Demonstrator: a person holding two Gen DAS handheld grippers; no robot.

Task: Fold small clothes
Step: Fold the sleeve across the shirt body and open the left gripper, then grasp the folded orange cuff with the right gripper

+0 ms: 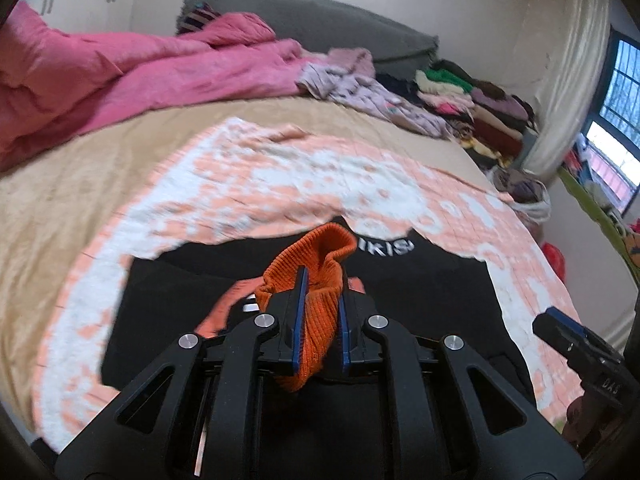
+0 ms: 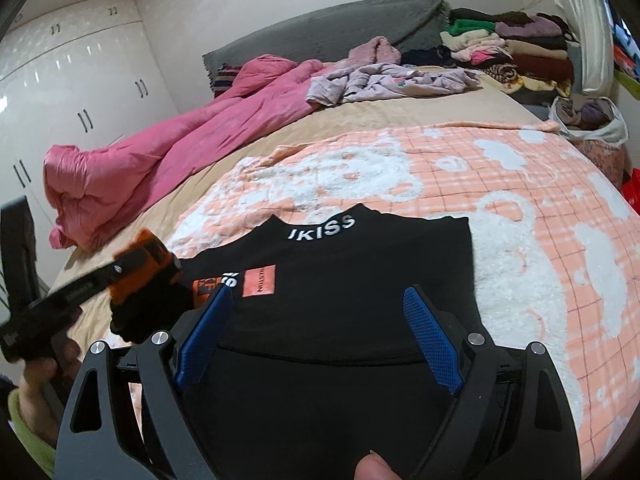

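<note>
Bedroom with white wardrobes (image 2: 80, 92) along one wall; the bed (image 2: 384, 112) carries a tan sheet, a crumpled pink duvet (image 2: 160, 160) at its far side and loose pale garments (image 2: 400, 80) near the grey headboard (image 2: 320, 32). A peach-and-white checked blanket (image 2: 520, 184) is spread over the near part of the bed. The black sweatshirt (image 2: 360, 272) lies flat on this blanket, collar lettering facing away from both grippers, orange patches on its chest. Left gripper (image 1: 322, 300): jaws clenched on the orange ribbed cuff (image 1: 316, 272) of the sweatshirt, the knit bunched between the blue pads and lifted over the garment's body. In the right wrist view this gripper sits at the garment's left edge. Right gripper (image 2: 320, 336): jaws spread wide, released, nothing between the blue pads (image 2: 432, 340); it hovers over the sweatshirt's lower body, the fabric lying beneath and between the fingers
</note>
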